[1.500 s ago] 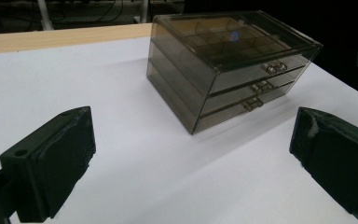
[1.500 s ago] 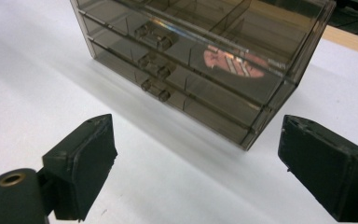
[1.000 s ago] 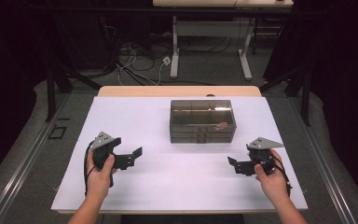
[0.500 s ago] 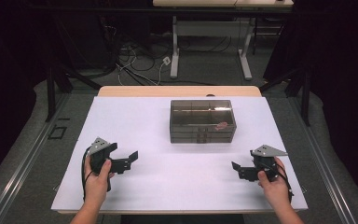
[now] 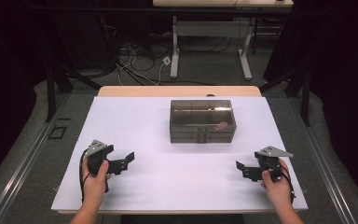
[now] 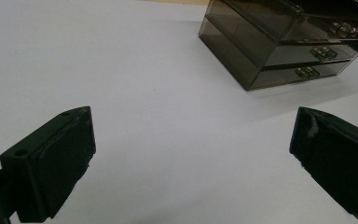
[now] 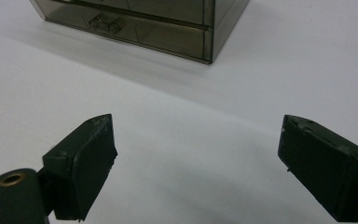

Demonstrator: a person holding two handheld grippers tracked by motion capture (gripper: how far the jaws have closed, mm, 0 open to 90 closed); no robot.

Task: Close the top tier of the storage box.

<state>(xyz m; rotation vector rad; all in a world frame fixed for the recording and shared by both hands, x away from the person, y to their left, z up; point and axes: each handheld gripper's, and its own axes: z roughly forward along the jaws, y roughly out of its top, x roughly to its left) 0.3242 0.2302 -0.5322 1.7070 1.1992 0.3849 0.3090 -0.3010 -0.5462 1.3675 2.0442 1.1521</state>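
A smoky transparent drawer box (image 5: 203, 120) stands at the middle of the white table (image 5: 168, 186), with a small pink item (image 5: 222, 125) showing inside near its right end. My left gripper (image 5: 127, 162) is held low near the front left, open, nothing between its jaws. In the left gripper view the box (image 6: 279, 42) lies ahead to the upper right, its drawer fronts with small handles (image 6: 321, 52) stacked, and the left gripper (image 6: 191, 158) frames bare table. My right gripper (image 5: 242, 170) sits at the front right, open and empty. The right gripper (image 7: 196, 163) faces the box's lower corner (image 7: 144, 23).
Wide bare white surface lies between both grippers and the box. Beyond the table's far wooden edge (image 5: 177, 91) are the floor, cables and the legs of another desk (image 5: 175, 51). Dark stands flank the table on both sides.
Both hands have drifted back toward the near edge of the table and slightly outward, away from the box. Both grippers stay open and empty.
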